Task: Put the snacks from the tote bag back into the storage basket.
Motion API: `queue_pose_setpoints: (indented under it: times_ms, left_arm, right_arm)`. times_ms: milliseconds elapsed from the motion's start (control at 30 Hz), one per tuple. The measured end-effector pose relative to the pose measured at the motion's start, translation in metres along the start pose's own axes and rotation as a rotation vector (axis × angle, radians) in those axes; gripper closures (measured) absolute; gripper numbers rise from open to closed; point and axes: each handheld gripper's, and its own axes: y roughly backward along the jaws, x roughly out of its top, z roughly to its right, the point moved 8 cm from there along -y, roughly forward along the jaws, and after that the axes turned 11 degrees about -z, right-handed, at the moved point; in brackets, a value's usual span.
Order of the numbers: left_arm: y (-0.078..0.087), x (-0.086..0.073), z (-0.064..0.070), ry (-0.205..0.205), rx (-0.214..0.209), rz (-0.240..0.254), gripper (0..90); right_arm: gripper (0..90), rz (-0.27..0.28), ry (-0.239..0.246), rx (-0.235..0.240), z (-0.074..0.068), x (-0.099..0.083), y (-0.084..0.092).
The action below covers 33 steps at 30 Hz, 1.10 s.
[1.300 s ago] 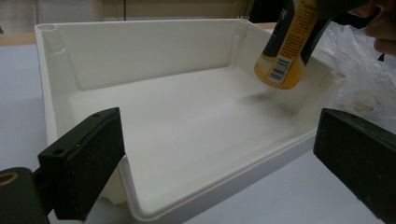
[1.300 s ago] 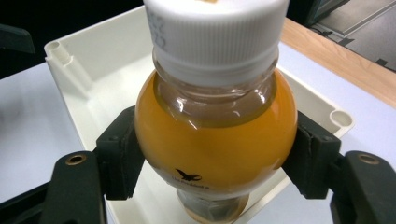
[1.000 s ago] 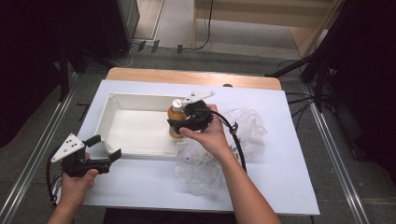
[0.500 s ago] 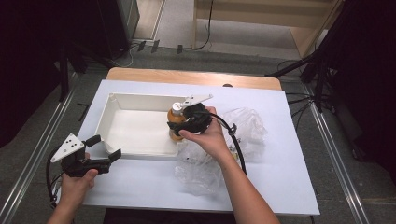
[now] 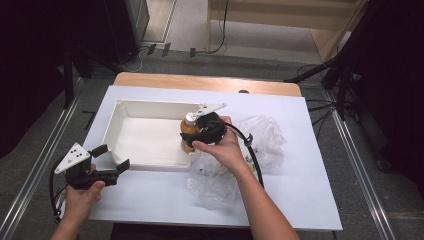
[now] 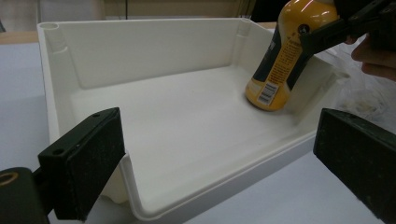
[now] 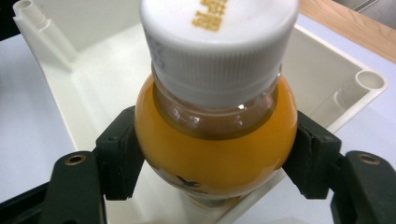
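An orange juice bottle point(image 7: 215, 140) with a white cap point(image 7: 219, 42) sits tilted in the near right corner of a white tray point(image 5: 150, 104). Its base is at the tray floor by the right wall. My right gripper point(image 7: 212, 158) is shut on the bottle's shoulder, with a black pad point(image 7: 119, 158) pressed on each side. In the high view the right gripper point(image 5: 192, 137) holds the bottle point(image 5: 189, 129) from the right. The left gripper point(image 5: 112, 157) hovers open at the tray's near left corner. The left gripper view looks between its wide jaws, across the tray point(image 6: 154, 140) to the bottle point(image 6: 280, 56).
Crumpled clear plastic bags point(image 5: 265, 132) lie on the white table right of the tray, and more plastic point(image 5: 215, 175) lies under the right forearm. A black cable point(image 5: 252, 155) trails from the right gripper. The table's wooden far edge point(image 5: 200, 82) lies beyond the tray.
The right hand has shifted only slightly with the bottle at the tray's right side. The left gripper has kept still.
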Motion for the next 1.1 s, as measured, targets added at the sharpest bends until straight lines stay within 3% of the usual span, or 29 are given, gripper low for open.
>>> queue_pose_setpoints:
  times_ms: [667, 833, 1100]
  left_arm:
    - [-0.001, 0.0, 0.001, -0.003, -0.001, 0.0, 1.8]
    - [-0.001, 0.0, 0.002, -0.004, -0.004, -0.001, 1.8]
    - [-0.003, 0.0, 0.003, -0.004, -0.004, -0.004, 1.8]
  right_arm:
    - [26.4, 0.0, 0.017, 0.024, -0.002, -0.001, 0.003]
    - [21.6, 0.035, -0.007, 0.051, 0.003, 0.0, 0.013]
    - [19.0, 0.079, -0.015, 0.017, 0.015, -0.007, 0.033]
